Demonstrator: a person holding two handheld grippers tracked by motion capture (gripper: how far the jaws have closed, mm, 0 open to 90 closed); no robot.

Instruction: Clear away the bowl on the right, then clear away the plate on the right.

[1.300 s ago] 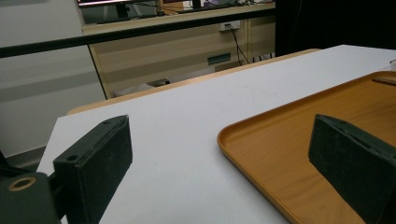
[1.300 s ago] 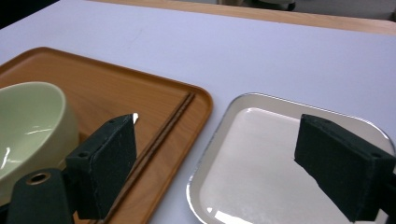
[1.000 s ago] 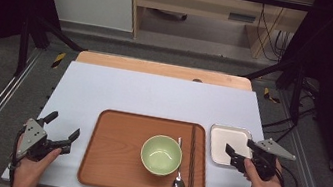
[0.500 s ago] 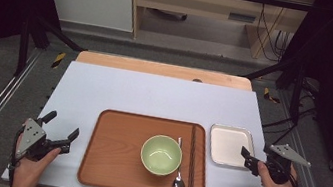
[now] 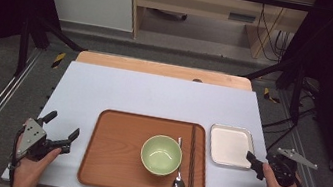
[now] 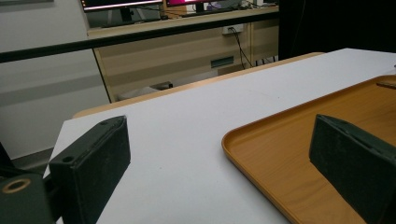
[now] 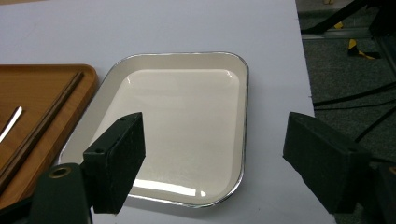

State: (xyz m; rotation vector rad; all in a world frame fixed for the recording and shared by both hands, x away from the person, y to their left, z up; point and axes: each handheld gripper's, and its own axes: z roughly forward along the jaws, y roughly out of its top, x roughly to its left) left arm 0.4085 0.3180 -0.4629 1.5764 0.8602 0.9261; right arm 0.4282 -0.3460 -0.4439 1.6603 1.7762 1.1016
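A brown wooden tray [image 5: 92, 163] lies at the table's near middle. It holds a green bowl [image 5: 161, 154], a spoon [image 5: 177, 181] and dark chopsticks [image 5: 191, 163]. An empty white enamel dish [image 5: 229, 145] sits just right of the tray. My right gripper [image 5: 254, 165] hovers at that dish's near right corner, open; its jaws have just been closing a little with nothing between them. In the right gripper view the dish [image 7: 187, 102] lies beyond the right gripper [image 7: 215, 154]. My left gripper [image 5: 63, 125] rests open left of the tray, and in its own view the left gripper [image 6: 219, 168] straddles the tray's edge [image 6: 280, 154].
White table surface stretches bare behind the tray to a wooden strip at the far edge [image 5: 163, 69]. Black frame rails run along both sides of the table. A desk and cables stand beyond the far end.
My right hand has drawn back to the right and slightly down, off the white dish toward its near right corner. The left hand has stayed put.
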